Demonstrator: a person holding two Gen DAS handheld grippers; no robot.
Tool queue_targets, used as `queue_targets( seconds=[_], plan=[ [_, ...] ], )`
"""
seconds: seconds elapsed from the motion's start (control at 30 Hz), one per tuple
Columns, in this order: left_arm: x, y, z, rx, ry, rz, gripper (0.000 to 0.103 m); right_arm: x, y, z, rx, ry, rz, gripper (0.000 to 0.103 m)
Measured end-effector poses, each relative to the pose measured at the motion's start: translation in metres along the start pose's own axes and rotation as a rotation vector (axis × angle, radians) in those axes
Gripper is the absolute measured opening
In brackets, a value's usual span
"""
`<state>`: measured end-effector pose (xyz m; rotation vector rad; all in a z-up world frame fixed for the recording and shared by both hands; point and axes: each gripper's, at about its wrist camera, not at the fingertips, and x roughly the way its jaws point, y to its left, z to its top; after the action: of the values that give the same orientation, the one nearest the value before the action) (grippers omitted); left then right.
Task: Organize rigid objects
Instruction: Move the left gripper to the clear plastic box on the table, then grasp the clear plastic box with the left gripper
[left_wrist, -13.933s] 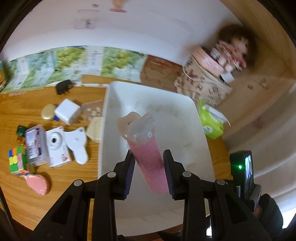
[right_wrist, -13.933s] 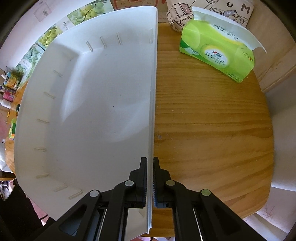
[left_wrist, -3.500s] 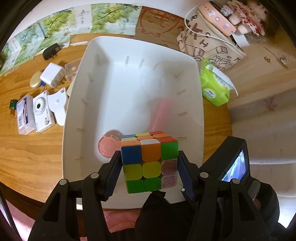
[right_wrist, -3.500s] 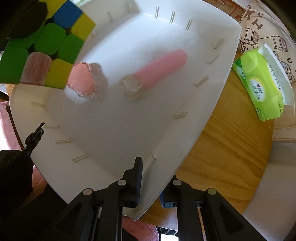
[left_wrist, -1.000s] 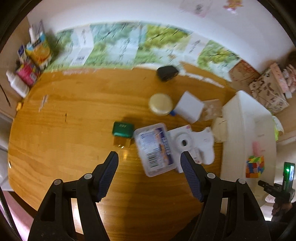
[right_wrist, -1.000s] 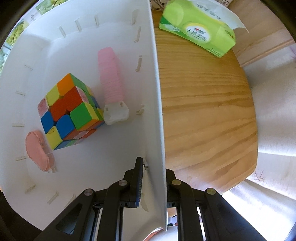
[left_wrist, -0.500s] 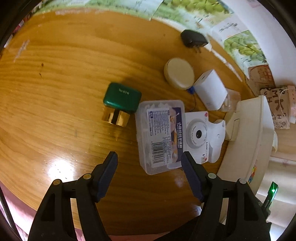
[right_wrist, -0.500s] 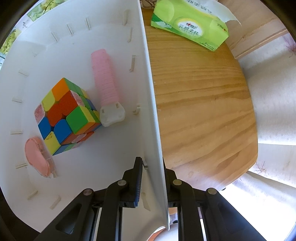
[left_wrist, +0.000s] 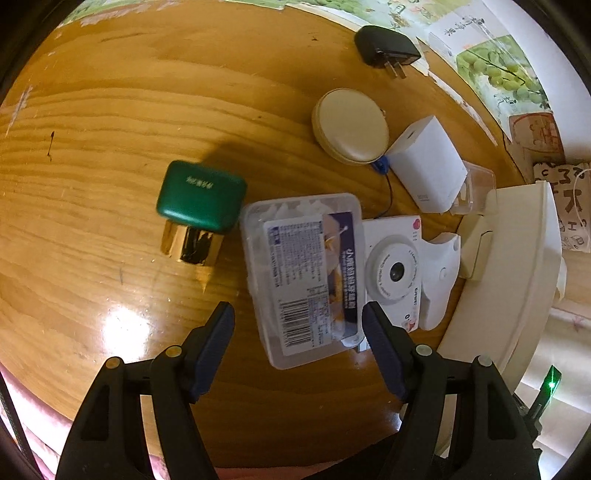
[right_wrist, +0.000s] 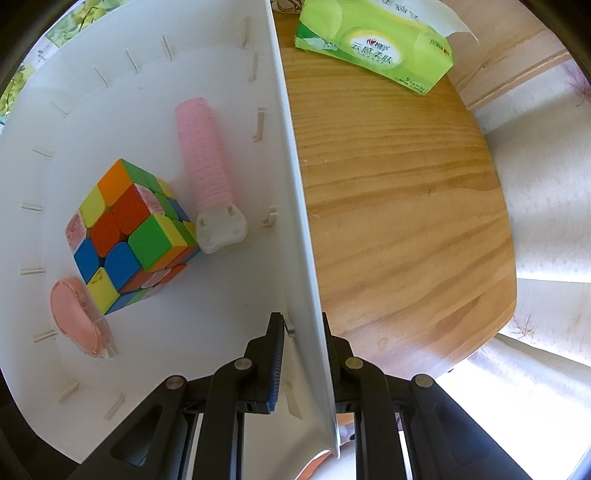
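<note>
Left wrist view: the left gripper (left_wrist: 298, 325) points steeply down at the wooden table (left_wrist: 110, 110) with its jaws wide and nothing between the pads; the near end of a clear plastic box with a printed label (left_wrist: 306, 277) lies below the gap, not touched. Just beside the box, toward the white bin (left_wrist: 517, 295) at the table's right edge, lies a white toy camera (left_wrist: 395, 273), then a white bear-shaped item (left_wrist: 439, 280). On the box's other side stands a green case (left_wrist: 201, 195) against a gold cylinder (left_wrist: 192, 242). Toward the far edge sit a round cream compact (left_wrist: 351, 125), a white charger block (left_wrist: 428, 164) and a black plug adapter (left_wrist: 386, 50). Right wrist view: the right gripper (right_wrist: 301, 354) points straight down, jaws narrow and clamped on the bin's right wall (right_wrist: 295, 184), one pad inside, one outside. Inside the bin rest a colour puzzle cube (right_wrist: 129, 232), a pink ribbed tube with a white cap (right_wrist: 207, 170) touching the cube, and a pink oval case (right_wrist: 77, 317) near the cube's near corner. A green tissue pack (right_wrist: 373, 44) lies on the table near its far edge, outside the bin.
</note>
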<state>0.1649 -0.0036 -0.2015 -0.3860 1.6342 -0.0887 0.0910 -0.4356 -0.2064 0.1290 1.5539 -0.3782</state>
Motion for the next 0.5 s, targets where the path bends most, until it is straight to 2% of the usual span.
queue_targets(
  seconds=[0.37,0.5],
  plan=[
    [0.015,-0.016,0.016,-0.007,0.021,0.041,0.075,0.000,0.000,0.001,-0.003,0.006,0.003,0.016],
    [0.015,-0.011,0.017,-0.017,0.027,0.037,0.074,0.001,0.000,0.001,-0.005,0.010,0.002,0.016]
  ],
)
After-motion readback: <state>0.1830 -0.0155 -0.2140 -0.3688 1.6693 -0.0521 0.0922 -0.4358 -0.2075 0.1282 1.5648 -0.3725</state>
